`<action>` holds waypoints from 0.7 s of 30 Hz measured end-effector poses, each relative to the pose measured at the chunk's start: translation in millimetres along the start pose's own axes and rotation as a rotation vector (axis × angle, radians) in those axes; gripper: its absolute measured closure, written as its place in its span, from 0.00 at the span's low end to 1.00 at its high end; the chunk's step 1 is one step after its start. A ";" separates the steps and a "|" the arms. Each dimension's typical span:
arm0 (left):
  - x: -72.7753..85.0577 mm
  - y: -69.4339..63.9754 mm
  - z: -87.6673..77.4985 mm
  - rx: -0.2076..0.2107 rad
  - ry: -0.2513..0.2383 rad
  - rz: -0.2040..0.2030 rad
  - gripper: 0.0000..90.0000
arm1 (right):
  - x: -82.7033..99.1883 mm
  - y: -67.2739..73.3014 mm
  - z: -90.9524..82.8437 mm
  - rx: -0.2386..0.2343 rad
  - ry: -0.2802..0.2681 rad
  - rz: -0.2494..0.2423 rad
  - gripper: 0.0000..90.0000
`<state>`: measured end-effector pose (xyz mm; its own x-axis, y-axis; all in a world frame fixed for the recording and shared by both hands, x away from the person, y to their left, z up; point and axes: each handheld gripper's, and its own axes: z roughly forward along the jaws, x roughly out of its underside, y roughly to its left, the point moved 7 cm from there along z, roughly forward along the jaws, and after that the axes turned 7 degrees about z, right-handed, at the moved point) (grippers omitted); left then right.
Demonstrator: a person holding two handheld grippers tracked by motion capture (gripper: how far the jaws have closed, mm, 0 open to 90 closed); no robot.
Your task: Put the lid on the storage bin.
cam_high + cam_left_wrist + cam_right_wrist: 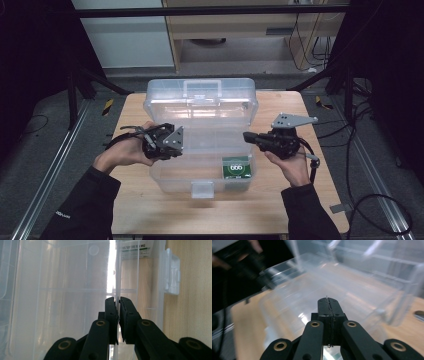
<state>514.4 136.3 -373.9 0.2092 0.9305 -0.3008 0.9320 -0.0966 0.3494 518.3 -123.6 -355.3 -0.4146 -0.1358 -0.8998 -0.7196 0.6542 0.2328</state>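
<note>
High view first: a clear plastic box (200,145) sits open in the middle of the desk (280,210), lid thrown back toward twelve o'clock, latch tab facing six. Its long axis runs nine to three. The left tool (176,142) is right on the box's nine o'clock wall, and the left gripper view settles it: the two jaws stand a sliver apart with the thin clear wall (116,277) running straight up between them, pinching it or all but pinching it. So that hand has the box.

Over at three o'clock, the right tool (248,136) points toward nine, its tip at the box's right rim. In the right gripper view its jaws are pressed flat together on nothing, with the clear tray spreading out ahead of them.

A small green packet (236,167) lies in the box's front right corner, at about five o'clock from the right tool's tip and just below it. The right hand is plainly the nearer one, and I'd judge any reach for that packet goes down and back toward the person, jaws parting first.
</note>
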 end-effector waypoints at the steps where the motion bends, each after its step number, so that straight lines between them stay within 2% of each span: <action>1: 0.1 -0.1 -0.1 0.000 0.001 0.000 0.94 | -2.4 -5.1 2.0 0.017 -0.003 0.007 1.00; 5: 0.9 -0.8 -0.2 -0.004 -0.005 -0.001 0.94 | -9.3 -23.8 9.2 0.065 -0.017 0.041 1.00; 10: 1.3 -1.0 -0.2 -0.004 -0.008 -0.003 0.94 | -11.0 -39.3 14.1 0.090 -0.029 0.077 1.00; 21: 1.1 -3.0 0.6 -0.003 -0.008 -0.004 0.94 | -11.2 -49.7 13.5 0.107 -0.037 0.096 1.00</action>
<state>512.0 137.4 -375.9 0.2076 0.9280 -0.3095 0.9319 -0.0914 0.3511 566.2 -144.5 -361.7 -0.4568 -0.0427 -0.8885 -0.6133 0.7387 0.2798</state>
